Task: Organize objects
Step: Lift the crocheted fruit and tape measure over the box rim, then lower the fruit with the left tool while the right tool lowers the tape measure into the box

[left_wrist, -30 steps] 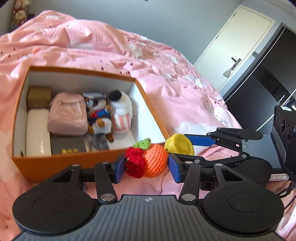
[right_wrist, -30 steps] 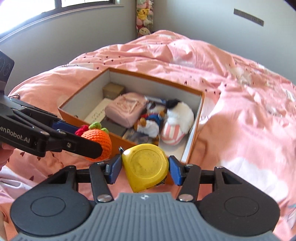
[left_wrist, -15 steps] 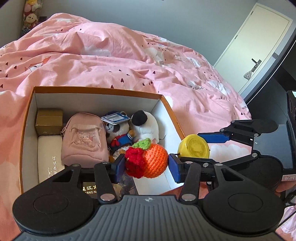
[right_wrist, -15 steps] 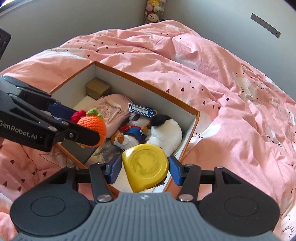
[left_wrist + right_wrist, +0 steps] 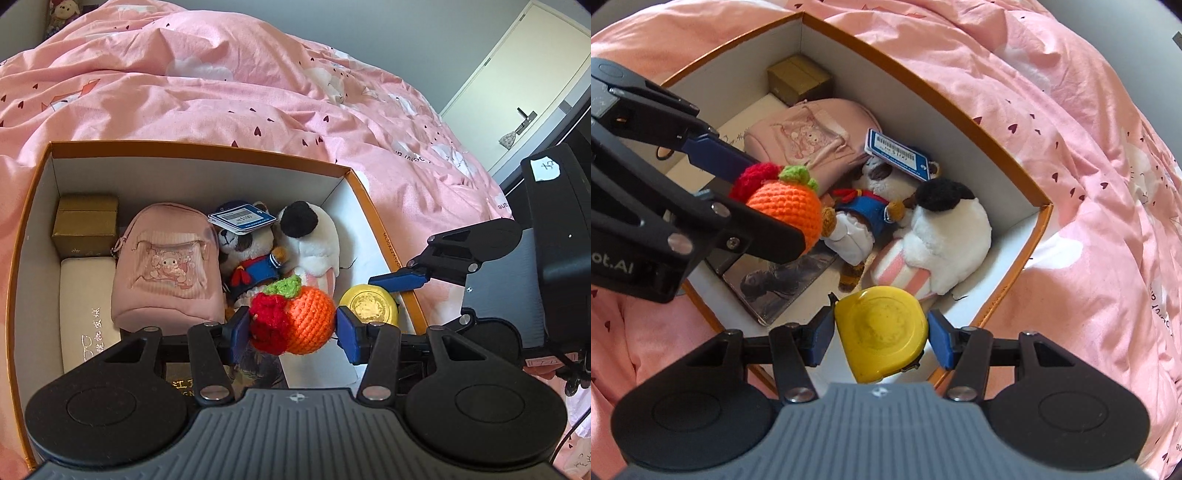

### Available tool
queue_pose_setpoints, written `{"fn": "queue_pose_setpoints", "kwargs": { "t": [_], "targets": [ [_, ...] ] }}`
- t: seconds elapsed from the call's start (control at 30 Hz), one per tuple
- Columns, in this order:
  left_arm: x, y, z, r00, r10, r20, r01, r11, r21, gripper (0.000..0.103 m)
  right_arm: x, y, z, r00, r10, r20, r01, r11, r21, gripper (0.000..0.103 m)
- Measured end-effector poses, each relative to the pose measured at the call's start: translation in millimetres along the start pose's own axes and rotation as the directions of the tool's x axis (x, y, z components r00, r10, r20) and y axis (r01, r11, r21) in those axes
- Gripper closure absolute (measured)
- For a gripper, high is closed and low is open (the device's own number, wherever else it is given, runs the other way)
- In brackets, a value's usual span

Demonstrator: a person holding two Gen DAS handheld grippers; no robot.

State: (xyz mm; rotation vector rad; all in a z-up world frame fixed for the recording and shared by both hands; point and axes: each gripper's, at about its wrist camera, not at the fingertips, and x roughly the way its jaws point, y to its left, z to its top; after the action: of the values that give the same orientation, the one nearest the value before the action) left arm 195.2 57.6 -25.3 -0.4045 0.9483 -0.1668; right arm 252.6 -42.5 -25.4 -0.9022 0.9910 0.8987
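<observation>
My left gripper [image 5: 291, 325] is shut on a crocheted orange fruit [image 5: 295, 319] with red and green trim, held above the near part of the orange box [image 5: 199, 154]. It also shows in the right wrist view [image 5: 783, 206]. My right gripper [image 5: 881, 338] is shut on a yellow tape measure [image 5: 882, 334], held above the box's near right corner; the tape measure also shows in the left wrist view [image 5: 369, 304]. The box [image 5: 1008, 162] holds a pink mini backpack [image 5: 166, 266], a panda doll [image 5: 251, 254], a white plush [image 5: 314, 236], a gold box [image 5: 85, 225] and a white case [image 5: 86, 295].
The box lies on a bed with a pink duvet [image 5: 258, 85]. A photo card [image 5: 783, 280] lies on the box floor near the front. A white door [image 5: 517, 74] stands at the far right. Bare white box floor [image 5: 964, 306] shows near the right corner.
Both grippers have moved forward and over the box with their objects still held. The box now fills more of both views, seen from above.
</observation>
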Motion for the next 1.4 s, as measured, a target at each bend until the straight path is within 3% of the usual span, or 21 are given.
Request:
{"fn": "queue_pose_setpoints", "kwargs": {
  "t": [0.17, 0.33, 0.5, 0.63, 0.8, 1.13, 1.4],
  "targets": [
    [6.9, 6.3, 2.1, 1.000, -0.003, -0.015, 0.003, 1.000, -0.014, 0.047, 12.6, -2.2, 9.6, 0.998, 0.046, -0.046, -0.047, 0.999, -0.021, 0.046],
    [10.8, 11.2, 3.3, 1.000, -0.010, -0.027, 0.009, 1.000, -0.026, 0.047, 28.7, -7.9, 16.3, 0.994, 0.020, -0.106, -0.023, 0.999, -0.028, 0.046],
    [16.0, 14.4, 3.8, 0.999, -0.014, -0.041, 0.012, 0.999, -0.040, 0.047, 40.8, 0.5, 21.3, 0.992, 0.009, -0.130, -0.021, 0.995, -0.096, 0.046],
    [17.7, 15.7, 3.5, 0.999, -0.019, -0.048, 0.017, 0.999, -0.044, 0.047, 51.8, 7.8, 22.3, 0.988, -0.059, -0.145, 0.033, 0.984, -0.175, 0.047],
    [19.8, 15.6, 2.8, 0.998, -0.021, -0.058, 0.018, 0.999, -0.043, 0.047, 51.1, 7.3, 23.5, 0.987, -0.065, -0.149, 0.037, 0.983, -0.182, 0.048],
    [18.8, 11.0, 3.1, 0.998, -0.022, -0.067, 0.020, 0.999, -0.033, 0.047, 27.7, 4.7, 20.8, 0.994, -0.062, -0.095, 0.049, 0.989, -0.139, 0.045],
    [26.7, -0.1, 1.1, 0.991, -0.066, -0.118, 0.063, 0.998, -0.028, 0.047, -15.6, 7.1, 8.3, 0.992, -0.113, 0.057, 0.118, 0.989, -0.091, 0.035]
  ]
}}
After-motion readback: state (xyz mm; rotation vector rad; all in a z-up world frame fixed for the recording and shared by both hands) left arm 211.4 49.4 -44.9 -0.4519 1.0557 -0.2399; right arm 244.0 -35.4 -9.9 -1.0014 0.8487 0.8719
